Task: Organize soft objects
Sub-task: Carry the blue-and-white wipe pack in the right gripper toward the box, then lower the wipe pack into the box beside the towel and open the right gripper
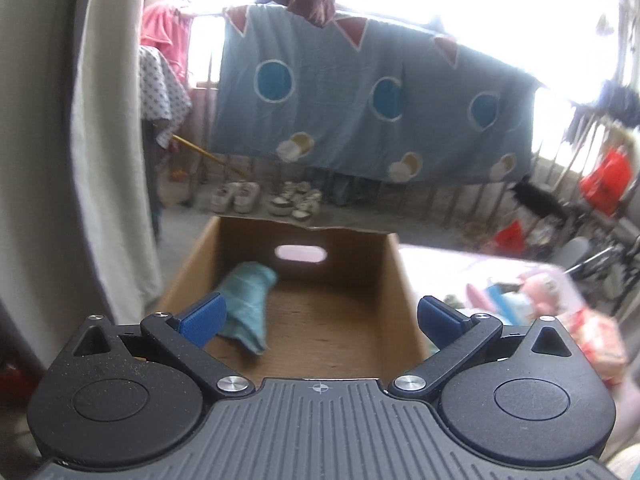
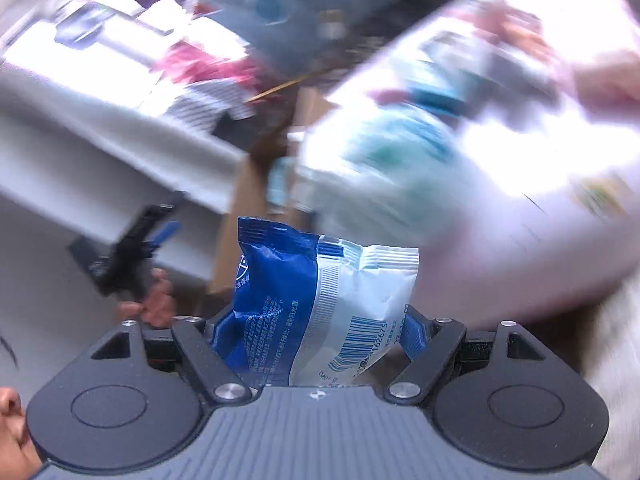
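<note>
The blue-white packet (image 2: 320, 304) shows barcode digits "162675".

The left wrist view looks level, close over the cardboard box (image 1: 304, 300), while the right wrist view tilts, blurred, sharing that box (image 2: 240, 216).

Pale pink bed (image 1: 460, 268), cardboard box (image 1: 394, 280) at its edge, soft toys (image 1: 536, 292) scattered beside it

In the right wrist view, motion blur is smearing the whole background; the packet (image 2: 320, 304) is hiding the right gripper (image 2: 316, 332) fingertips partly.
</note>
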The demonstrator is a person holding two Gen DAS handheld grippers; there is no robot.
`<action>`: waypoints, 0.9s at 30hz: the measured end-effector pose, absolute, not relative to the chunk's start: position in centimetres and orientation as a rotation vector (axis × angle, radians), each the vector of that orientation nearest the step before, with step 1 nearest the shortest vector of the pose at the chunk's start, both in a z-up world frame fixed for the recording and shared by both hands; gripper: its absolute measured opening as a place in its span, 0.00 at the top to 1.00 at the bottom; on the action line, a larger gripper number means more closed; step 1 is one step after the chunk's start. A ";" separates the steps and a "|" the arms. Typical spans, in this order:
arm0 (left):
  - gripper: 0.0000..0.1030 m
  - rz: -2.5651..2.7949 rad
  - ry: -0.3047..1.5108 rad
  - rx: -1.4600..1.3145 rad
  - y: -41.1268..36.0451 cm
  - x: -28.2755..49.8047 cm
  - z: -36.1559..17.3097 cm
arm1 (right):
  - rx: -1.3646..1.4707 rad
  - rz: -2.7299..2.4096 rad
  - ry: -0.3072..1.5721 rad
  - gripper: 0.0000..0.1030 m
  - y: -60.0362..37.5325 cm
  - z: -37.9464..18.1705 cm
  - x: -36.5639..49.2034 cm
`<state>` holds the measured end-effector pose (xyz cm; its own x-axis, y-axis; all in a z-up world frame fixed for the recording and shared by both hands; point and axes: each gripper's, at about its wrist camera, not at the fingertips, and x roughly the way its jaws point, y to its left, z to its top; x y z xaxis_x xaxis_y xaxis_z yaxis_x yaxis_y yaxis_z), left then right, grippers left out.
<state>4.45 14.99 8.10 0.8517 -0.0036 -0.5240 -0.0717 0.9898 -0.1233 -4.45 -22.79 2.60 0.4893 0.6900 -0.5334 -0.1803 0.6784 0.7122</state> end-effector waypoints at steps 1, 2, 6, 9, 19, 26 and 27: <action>0.01 0.060 0.550 -0.127 14.9 4.6 8.0 | 0.616 0.626 0.901 0.46 -21.5 3.3 -2.7; 0.01 0.085 0.552 -0.106 14.9 4.8 8.0 | 0.595 0.679 0.888 0.46 -20.3 4.0 -0.8; 0.01 0.210 0.587 -0.045 15.8 6.1 7.2 | 0.466 0.814 0.816 0.46 -14.6 8.0 6.8; 0.01 0.280 0.610 -0.064 17.7 7.0 6.6 | 0.385 0.859 0.805 0.46 -9.6 9.4 12.8; 0.01 0.358 0.638 -0.140 22.7 8.9 4.5 | 0.043 0.725 1.052 0.46 7.5 5.4 28.3; 0.01 0.343 0.642 -0.143 24.0 9.8 3.9 | -0.172 0.578 1.214 0.46 13.7 -0.7 32.2; 0.01 0.340 0.645 -0.146 24.2 9.9 3.8 | -0.183 0.559 1.234 0.46 14.2 -1.5 32.9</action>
